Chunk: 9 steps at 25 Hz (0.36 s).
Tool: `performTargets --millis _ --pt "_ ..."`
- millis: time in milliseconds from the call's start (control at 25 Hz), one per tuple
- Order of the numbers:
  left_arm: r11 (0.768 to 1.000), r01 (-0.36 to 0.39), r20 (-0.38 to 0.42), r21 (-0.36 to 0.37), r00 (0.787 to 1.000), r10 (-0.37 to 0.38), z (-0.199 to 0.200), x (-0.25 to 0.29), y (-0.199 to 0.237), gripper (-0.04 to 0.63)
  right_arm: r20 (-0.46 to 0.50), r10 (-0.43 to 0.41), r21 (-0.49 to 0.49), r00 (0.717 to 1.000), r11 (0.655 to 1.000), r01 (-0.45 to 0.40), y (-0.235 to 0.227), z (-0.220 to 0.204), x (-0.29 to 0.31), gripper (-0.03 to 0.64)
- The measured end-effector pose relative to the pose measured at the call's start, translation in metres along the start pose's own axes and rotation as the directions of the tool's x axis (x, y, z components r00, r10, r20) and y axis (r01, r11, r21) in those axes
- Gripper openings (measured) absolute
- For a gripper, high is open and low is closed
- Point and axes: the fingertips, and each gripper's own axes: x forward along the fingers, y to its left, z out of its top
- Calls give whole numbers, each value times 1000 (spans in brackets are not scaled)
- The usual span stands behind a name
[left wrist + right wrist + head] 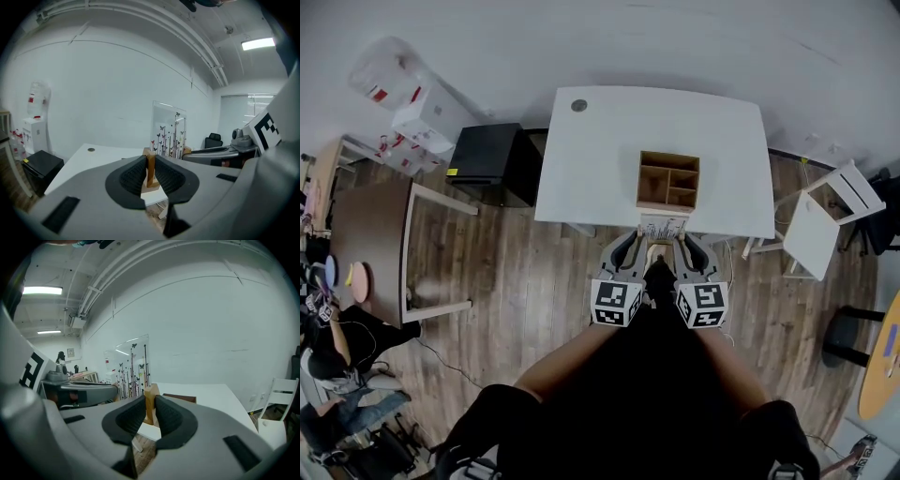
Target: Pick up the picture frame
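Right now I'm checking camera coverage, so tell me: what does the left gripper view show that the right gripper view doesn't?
Left gripper view only: the water dispenser, the black cabinet and the left gripper gripping wood. Right gripper view only: the white chair and the right gripper gripping wood. Both: the butterfly-printed picture frame, clamped at its wooden ends, and the white table.

Left forearm [567, 361] and right forearm [727, 361] reaching forward side by side, left gripper [635, 236] and right gripper [682, 238] close together, pointing slightly downward, each with jaws clamped on one wooden end of the picture frame [664, 228]
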Motion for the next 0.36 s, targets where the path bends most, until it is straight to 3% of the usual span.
performTargets --millis 360 --pt "1000 0 -10 -14 1000 0 -11 0 -2 61 -31 -5 -4 1000 1000 5 0 -10 -2 77"
